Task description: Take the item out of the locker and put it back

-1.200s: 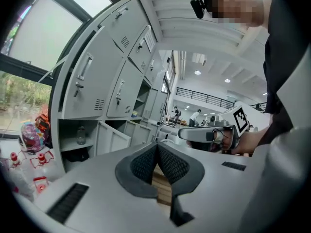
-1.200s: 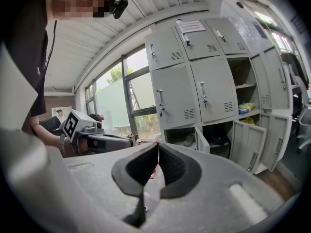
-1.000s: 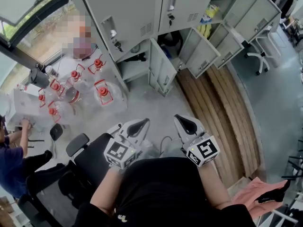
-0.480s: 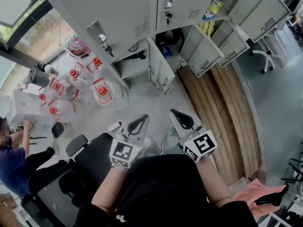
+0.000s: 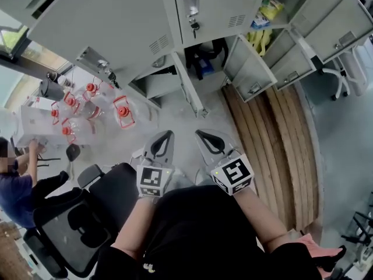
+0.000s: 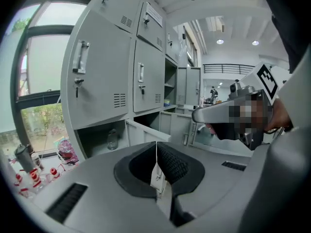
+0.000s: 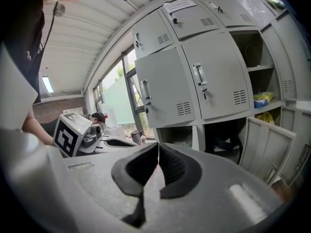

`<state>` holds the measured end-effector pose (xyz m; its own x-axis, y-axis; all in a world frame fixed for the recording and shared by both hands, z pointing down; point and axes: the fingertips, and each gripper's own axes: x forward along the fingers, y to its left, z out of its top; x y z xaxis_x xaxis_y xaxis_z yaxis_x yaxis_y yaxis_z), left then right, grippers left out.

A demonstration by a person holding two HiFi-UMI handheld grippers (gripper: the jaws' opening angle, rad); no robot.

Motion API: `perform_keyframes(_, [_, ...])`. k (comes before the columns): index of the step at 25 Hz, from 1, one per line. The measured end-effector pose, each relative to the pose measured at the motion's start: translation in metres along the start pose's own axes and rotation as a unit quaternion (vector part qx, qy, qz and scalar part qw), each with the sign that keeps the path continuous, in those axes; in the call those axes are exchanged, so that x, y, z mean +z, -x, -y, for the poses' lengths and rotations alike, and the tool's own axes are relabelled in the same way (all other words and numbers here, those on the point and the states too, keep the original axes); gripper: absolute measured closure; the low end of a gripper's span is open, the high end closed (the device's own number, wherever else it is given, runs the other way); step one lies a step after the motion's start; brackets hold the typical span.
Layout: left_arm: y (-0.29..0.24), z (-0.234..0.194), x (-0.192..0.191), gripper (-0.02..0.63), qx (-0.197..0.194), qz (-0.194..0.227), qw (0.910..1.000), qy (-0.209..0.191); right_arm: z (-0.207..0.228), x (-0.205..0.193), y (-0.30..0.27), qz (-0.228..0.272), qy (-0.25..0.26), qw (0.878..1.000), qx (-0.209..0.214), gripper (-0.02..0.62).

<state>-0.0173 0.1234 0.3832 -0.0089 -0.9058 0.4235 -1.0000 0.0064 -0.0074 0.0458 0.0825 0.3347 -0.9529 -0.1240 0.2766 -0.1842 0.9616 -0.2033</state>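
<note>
Bag (image 5: 205,53) lies well beyond both closed fingers (image 5: 161,147).

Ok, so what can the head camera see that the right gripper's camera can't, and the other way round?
Only the head view shows the red-capped water jugs on the floor and the black chair. Only the right gripper view shows the ribbed ceiling and the paper notice on a top locker door. Both show the grey lockers, the dark bag in an open bottom locker, the yellow packets on a shelf, and the left gripper and right gripper, jaws together.
</note>
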Motion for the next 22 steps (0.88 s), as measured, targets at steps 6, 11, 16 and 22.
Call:
perform_keyframes(6, [-0.030, -0.017, -0.004, 0.594, 0.073, -0.015, 0.9973, -0.001, 0.027, -0.004, -0.012, -0.004, -0.012, 0.999, 0.030, 0.594])
perform_keyframes(11, [-0.053, -0.034, -0.011, 0.594, 0.107, -0.020, 0.9939, -0.014, 0.042, -0.005, -0.023, 0.000, -0.027, 0.999, 0.026, 0.594])
perform_keyframes(16, [-0.079, -0.058, -0.026, 0.586, 0.118, -0.027, 0.9923, -0.028, 0.046, -0.008, -0.036, 0.004, -0.039, 0.999, 0.010, 0.594])
perform_keyframes(22, [-0.110, -0.094, -0.048, 0.521, 0.126, -0.040, 0.9906, -0.037, 0.053, -0.015, -0.057, 0.003, -0.043, 0.999, -0.024, 0.594])
